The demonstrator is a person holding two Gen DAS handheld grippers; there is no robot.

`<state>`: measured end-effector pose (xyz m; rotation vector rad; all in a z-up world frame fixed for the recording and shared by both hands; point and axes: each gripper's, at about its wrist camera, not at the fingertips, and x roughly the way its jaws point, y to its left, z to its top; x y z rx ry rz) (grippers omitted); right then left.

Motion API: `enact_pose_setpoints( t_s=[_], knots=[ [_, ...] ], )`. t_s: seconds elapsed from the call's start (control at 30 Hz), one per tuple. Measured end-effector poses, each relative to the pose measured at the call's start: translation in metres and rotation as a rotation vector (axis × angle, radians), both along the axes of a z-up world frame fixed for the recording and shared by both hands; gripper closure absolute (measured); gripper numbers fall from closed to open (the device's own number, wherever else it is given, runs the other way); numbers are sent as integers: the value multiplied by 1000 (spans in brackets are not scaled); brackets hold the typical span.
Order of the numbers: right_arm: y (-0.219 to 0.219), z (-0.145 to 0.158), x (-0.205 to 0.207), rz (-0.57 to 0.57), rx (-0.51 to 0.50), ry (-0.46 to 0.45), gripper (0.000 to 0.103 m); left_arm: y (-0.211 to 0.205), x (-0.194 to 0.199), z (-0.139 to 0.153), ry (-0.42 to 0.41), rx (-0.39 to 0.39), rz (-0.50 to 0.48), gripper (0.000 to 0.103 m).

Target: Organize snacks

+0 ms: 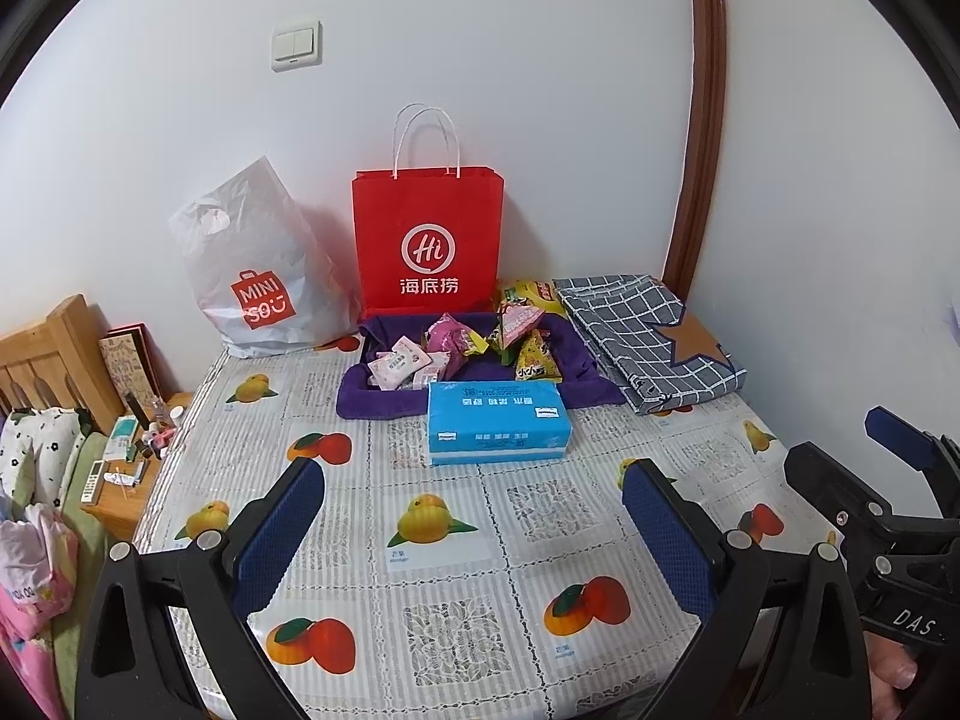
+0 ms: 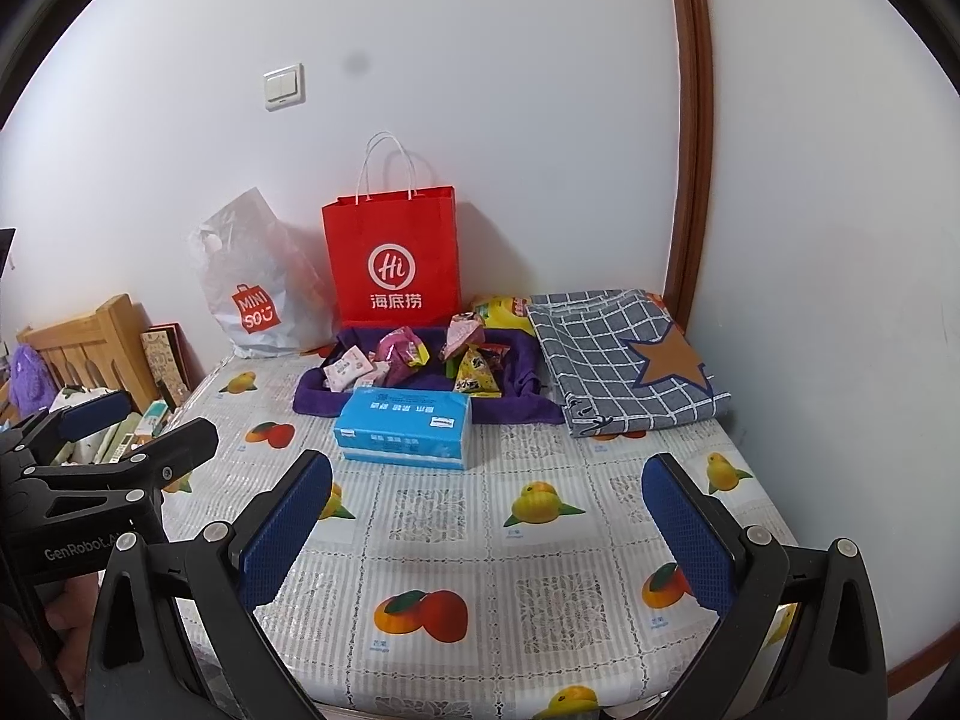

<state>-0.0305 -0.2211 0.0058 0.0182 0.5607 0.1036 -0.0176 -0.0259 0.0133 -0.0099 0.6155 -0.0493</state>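
Observation:
Several snack packets, pink, magenta and yellow, lie on a purple cloth at the back of the table. A yellow packet lies behind it. A red paper bag stands upright against the wall just behind the cloth. My left gripper is open and empty over the table's near half. My right gripper is open and empty, beside the left one, which also shows in the right wrist view.
A blue tissue pack lies in front of the cloth. A white plastic bag leans at back left. A folded checked cloth lies at back right. A cluttered nightstand stands left of the table.

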Motion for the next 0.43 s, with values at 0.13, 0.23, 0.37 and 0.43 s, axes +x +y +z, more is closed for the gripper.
enact_pose_setpoints(
  t_s=[0.13, 0.23, 0.37, 0.43],
  knots=[
    [0, 0, 0, -3, 4, -1, 1, -1, 1, 0, 0, 5, -3, 2],
    [2, -1, 1, -1, 2, 1, 1, -1, 2, -1, 3, 6, -1, 2],
    [7, -3, 6, 3, -3, 9, 1, 4, 7, -3, 7, 5, 5, 2],
    [9, -4, 9, 5, -3, 11, 1, 8, 12, -4, 7, 9, 8, 2]
  ],
)
